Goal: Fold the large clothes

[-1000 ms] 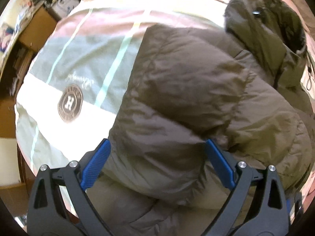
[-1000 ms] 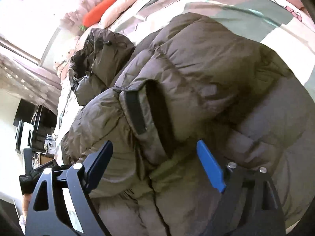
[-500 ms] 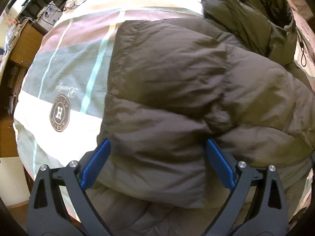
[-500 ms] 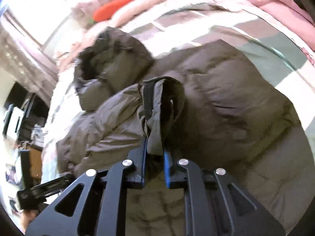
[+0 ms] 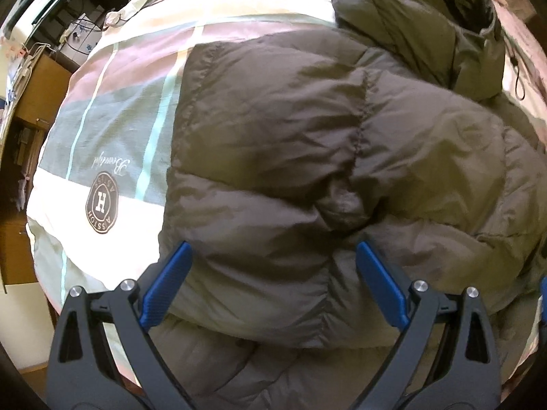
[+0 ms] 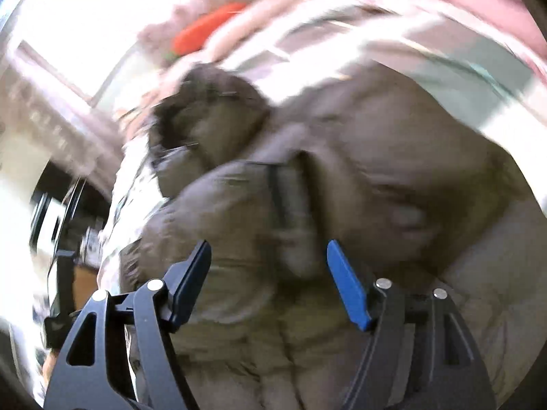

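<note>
A brown puffer jacket [image 5: 307, 143] lies on a bed, its sleeve folded across the body and its hood [image 5: 427, 17] at the far right. My left gripper [image 5: 273, 273] is open just above the folded sleeve, holding nothing. In the blurred right wrist view the jacket [image 6: 376, 177] fills the middle, with a sleeve cuff [image 6: 290, 205] standing up ahead. My right gripper [image 6: 270, 266] is open, its jaws either side of the cuff's lower part and apart from it.
The bed has a striped pastel cover [image 5: 112, 109] with a round logo [image 5: 102, 203]. Wooden furniture [image 5: 37, 82] stands past the bed's left edge. An orange plush [image 6: 205, 30] and pink bedding [image 6: 478, 3] lie at the far side.
My right gripper shut on the sleeve cuff half a second ago and has now opened, letting it go. The right view is moving fast. My left gripper stayed open and drew back slightly.
</note>
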A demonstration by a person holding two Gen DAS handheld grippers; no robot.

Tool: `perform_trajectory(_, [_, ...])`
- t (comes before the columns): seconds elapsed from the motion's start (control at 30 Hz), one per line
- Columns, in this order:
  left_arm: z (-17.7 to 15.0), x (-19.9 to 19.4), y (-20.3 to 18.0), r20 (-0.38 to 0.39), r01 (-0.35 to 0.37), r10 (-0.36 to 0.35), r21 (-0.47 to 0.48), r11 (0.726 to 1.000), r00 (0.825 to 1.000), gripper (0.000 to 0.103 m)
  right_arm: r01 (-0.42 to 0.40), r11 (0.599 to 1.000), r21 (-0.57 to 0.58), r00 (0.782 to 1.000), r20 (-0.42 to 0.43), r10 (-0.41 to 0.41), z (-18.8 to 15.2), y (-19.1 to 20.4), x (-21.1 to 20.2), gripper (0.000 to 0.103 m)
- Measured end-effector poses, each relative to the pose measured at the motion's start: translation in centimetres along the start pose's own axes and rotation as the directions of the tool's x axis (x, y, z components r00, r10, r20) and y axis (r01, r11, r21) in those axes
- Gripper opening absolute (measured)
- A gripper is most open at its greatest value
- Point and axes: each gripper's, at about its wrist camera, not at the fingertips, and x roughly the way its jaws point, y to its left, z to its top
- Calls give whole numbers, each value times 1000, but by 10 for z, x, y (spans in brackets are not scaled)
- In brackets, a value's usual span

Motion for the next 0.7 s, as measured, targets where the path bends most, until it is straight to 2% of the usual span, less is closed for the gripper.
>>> perform_trajectory(0.1, [-1, 8, 1, -40, -8, 7, -13, 1000, 999, 98, -16, 995, -102, 999, -50, 11, 2, 33, 18, 71])
perform_trajectory(0.17, [0, 13, 6, -65, 0, -2, -33, 999, 998, 98, -24, 977, -213, 995, -103, 2, -4, 65, 39, 71])
perform_trajectory(0.23, [1, 17, 10, -77, 1, -5, -46, 999, 997, 98, -49, 950, -308, 982, -189, -11, -12, 87, 65, 71])
perform_trajectory(0.3, [1, 21, 14, -93, -4, -1, -54, 999, 996, 99, -30, 920, -391, 961, -264, -81, -18, 94, 95, 71])
perform_trajectory(0.37, [1, 24, 17, -105, -2, -5, -63, 998, 994, 99, 53, 904, -425, 963, -217, -159, -13, 85, 107, 69])
perform_trajectory(0.4, [1, 25, 19, -107, -5, -1, -62, 998, 994, 99, 102, 918, -383, 969, -170, -178, -1, 69, 107, 64])
perform_trajectory(0.43, [1, 25, 19, -107, -16, 10, -54, 998, 994, 100, 140, 934, -330, 970, -143, -196, 7, 56, 105, 53])
perform_trajectory(0.47, [1, 25, 17, -105, -25, 21, -44, 999, 994, 100, 175, 957, -230, 972, -117, -205, 18, 37, 99, 49])
perform_trajectory(0.53, [1, 24, 15, -99, -41, 39, -22, 999, 994, 101, 179, 983, -41, 979, -89, -182, 28, 9, 85, 46])
perform_trajectory(0.57, [1, 24, 14, -98, -49, 47, -18, 999, 994, 101, 159, 987, 21, 984, -80, -157, 28, 3, 76, 47])
perform_trajectory(0.6, [0, 23, 13, -94, -55, 53, -17, 998, 994, 101, 129, 991, 21, 989, -72, -127, 26, 7, 69, 53])
perform_trajectory(0.63, [0, 22, 13, -91, -52, 50, -16, 999, 995, 101, 101, 995, -21, 993, -60, -103, 22, 15, 64, 66])
perform_trajectory(0.67, [0, 22, 13, -90, -48, 46, -13, 999, 995, 101, 94, 991, -98, 994, -39, -99, 17, 27, 58, 73])
perform_trajectory(0.7, [0, 22, 13, -89, -50, 49, -10, 999, 995, 101, 129, 978, -166, 991, -14, -134, 13, 36, 56, 77])
